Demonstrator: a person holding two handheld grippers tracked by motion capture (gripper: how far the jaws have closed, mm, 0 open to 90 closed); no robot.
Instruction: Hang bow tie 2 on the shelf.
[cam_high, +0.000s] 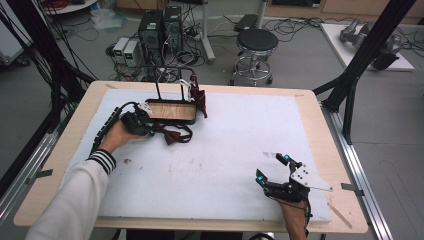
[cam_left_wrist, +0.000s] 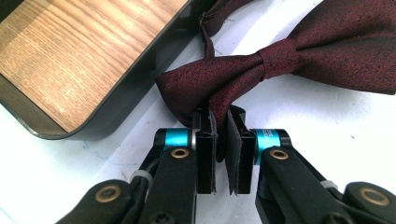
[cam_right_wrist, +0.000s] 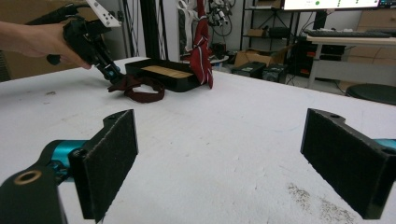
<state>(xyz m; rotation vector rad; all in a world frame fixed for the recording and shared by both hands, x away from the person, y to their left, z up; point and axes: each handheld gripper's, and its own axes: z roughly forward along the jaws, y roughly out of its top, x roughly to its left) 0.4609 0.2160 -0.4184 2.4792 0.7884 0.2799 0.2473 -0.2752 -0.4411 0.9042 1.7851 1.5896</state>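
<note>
Bow tie (cam_left_wrist: 299, 51) lies flat on the bench, just beside the tray's (cam_left_wrist: 140, 70) near long wall, at roughly 10 o'clock of the bench in the high view. Left tool (cam_left_wrist: 218, 123) is clamped on the tip of one wing; pads (cam_left_wrist: 208, 140) pinch the fabric with almost no gap. My read: an edge grip, so the tie can be lifted or dragged without crushing the knot, probably toward the tray.

Tray is black-walled with a wood-grain floor, and black rods rise from its far side. A red tie (cam_high: 199, 98) with pale stripes hangs from them at the tray's 3 o'clock end.

Right tool (cam_high: 273, 169) is parked at 5 o'clock of the bench, jaws spread wide, holding nothing, well apart from the work. Looks like standby.

Bench (cam_high: 310, 107) is light wood under a white pad (cam_high: 235, 145), scuffed with dark specks near the right tool. Beyond it: computer towers (cam_high: 160, 27) and loose cables on the floor, a round stool (cam_high: 256, 42), black frame posts either side.
</note>
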